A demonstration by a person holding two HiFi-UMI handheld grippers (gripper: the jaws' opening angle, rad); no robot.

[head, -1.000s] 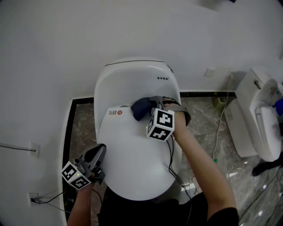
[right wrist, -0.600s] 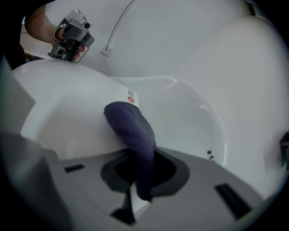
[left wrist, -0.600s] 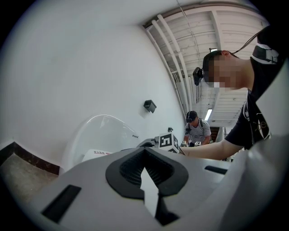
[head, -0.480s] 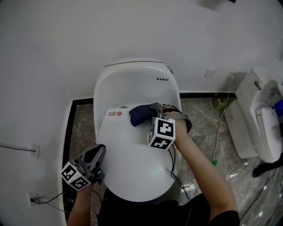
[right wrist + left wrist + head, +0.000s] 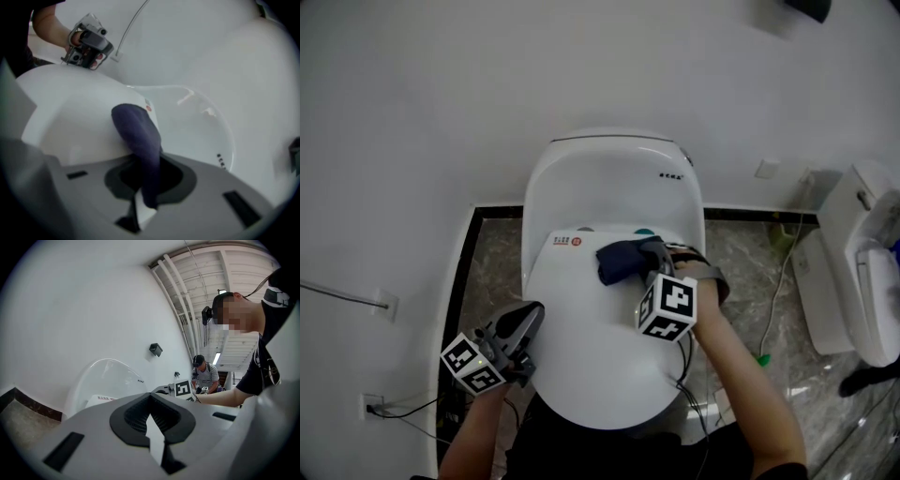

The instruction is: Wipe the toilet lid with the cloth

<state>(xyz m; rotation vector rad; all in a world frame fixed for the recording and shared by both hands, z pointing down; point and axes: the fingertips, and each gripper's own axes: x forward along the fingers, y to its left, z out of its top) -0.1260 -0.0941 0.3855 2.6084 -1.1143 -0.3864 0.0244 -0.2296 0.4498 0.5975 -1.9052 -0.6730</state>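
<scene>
The white toilet lid (image 5: 586, 352) lies shut below me. A dark blue cloth (image 5: 619, 261) rests on its rear part, just right of a red-and-white sticker (image 5: 565, 241). My right gripper (image 5: 651, 255) is shut on the cloth and presses it onto the lid. In the right gripper view the cloth (image 5: 137, 133) hangs forward out of the right gripper (image 5: 145, 176) over the lid (image 5: 70, 117). My left gripper (image 5: 523, 324) hovers at the lid's left edge, shut and holding nothing. In the left gripper view its pads (image 5: 133, 416) meet over the left gripper (image 5: 152, 405).
The toilet's rounded white back (image 5: 614, 183) stands against the white wall. A second toilet (image 5: 862, 272) is at the right, with a cable (image 5: 778, 281) across the marble floor. A wall socket (image 5: 370, 405) sits low at the left. Another person (image 5: 205, 376) stands in the distance.
My right gripper has drawn the cloth a little toward the lid's front. The left gripper has kept its place. The head view has shifted slightly.
</scene>
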